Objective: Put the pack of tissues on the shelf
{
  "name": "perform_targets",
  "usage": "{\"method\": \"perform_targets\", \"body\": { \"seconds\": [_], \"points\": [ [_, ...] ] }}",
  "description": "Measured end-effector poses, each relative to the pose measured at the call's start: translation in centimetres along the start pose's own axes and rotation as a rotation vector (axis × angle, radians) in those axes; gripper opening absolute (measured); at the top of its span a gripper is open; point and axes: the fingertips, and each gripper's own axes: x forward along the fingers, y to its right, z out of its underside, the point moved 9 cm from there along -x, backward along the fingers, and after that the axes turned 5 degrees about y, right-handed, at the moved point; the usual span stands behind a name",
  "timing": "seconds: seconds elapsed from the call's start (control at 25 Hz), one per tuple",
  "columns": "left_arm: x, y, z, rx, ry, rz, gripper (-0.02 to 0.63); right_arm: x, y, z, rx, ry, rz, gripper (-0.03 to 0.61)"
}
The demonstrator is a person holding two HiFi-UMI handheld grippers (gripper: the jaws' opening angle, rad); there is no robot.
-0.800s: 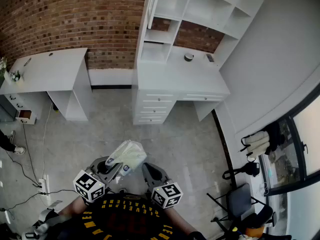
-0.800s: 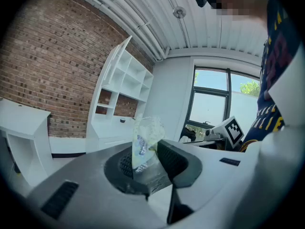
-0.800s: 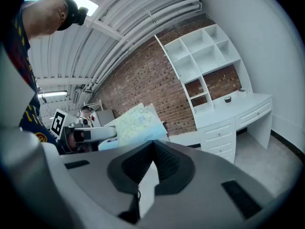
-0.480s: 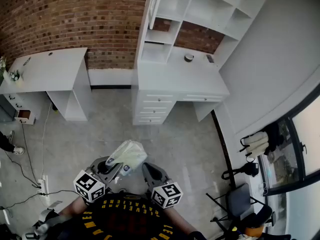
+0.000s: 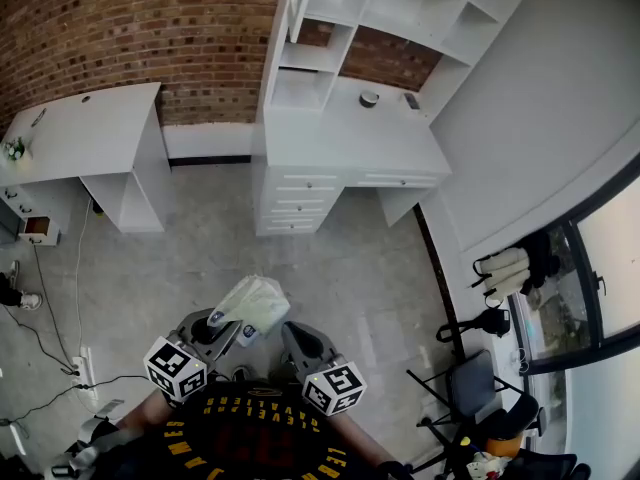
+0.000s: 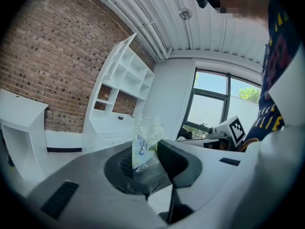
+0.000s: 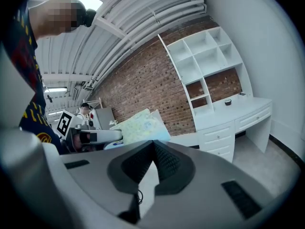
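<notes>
Black-padded, your left tongs (image 6: 145,156) are clamped on the lower end of the pack of tissues (image 6: 145,136). The clear crinkly wrapper stands up out of the grip and leans a little toward the right tongs. From the head view the pack of tissues (image 5: 255,303) sticks out ahead of the left tongs (image 5: 225,333), above the grey floor (image 5: 360,268).

Your right tongs (image 7: 152,144) sit just beside the left, tips closed together with nothing between them. From their own view the pack (image 7: 140,125) shows just off to their left, apart from them.

Both tongs point roughly forward and slightly down, close to your body. Well ahead of them, across the bare floor, stands a white tabletop (image 5: 340,148) with drawers. The white shelf (image 5: 400,8) rises from its back edge against the brick wall (image 5: 150,28). A small round object (image 5: 369,98) lies on that tabletop below the shelf. Farther left of the left tongs, a second white tabletop (image 5: 80,133) stands along the same wall.
</notes>
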Motion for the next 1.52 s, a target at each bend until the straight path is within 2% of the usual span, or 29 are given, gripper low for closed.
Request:
{"method": "perform_targets", "body": {
  "seconds": [0.16, 0.36, 0.68, 1.04, 1.32, 1.52],
  "points": [
    [2.0, -0.6, 0.5, -0.023, -0.02, 0.02, 0.078, 0.0, 1.7, 0.3, 0.017, -0.013, 0.031, -0.011],
    [6.1, -1.5, 0.7, -0.028, -0.049, 0.016, 0.078, 1.5, 5.9, 0.3, 0.062, -0.004, 0.047, -0.011],
    [14.1, -5.0, -2.1, -0.005, -0.077, -0.035, 0.08, 7.0, 13.2, -2.8, 0.085, -0.032, -0.034, -0.011],
    [25.2, -6.3, -5.6, 0.034, -0.059, -0.068, 0.08, 10.4, 23.6, -7.4, 0.12, 0.011, -0.068, -0.011],
    [30.1, -7.0, -6.9, 0.046, -0.045, -0.094, 0.08, 12.1, 28.8, -9.5, 0.129, 0.021, -0.08, -0.011],
    [31.5, -8.3, -6.6, 0.014, -0.058, -0.116, 0.08, 13.4, 30.5, -9.5, 0.147, -0.002, -0.089, -0.011]
  ]
}}
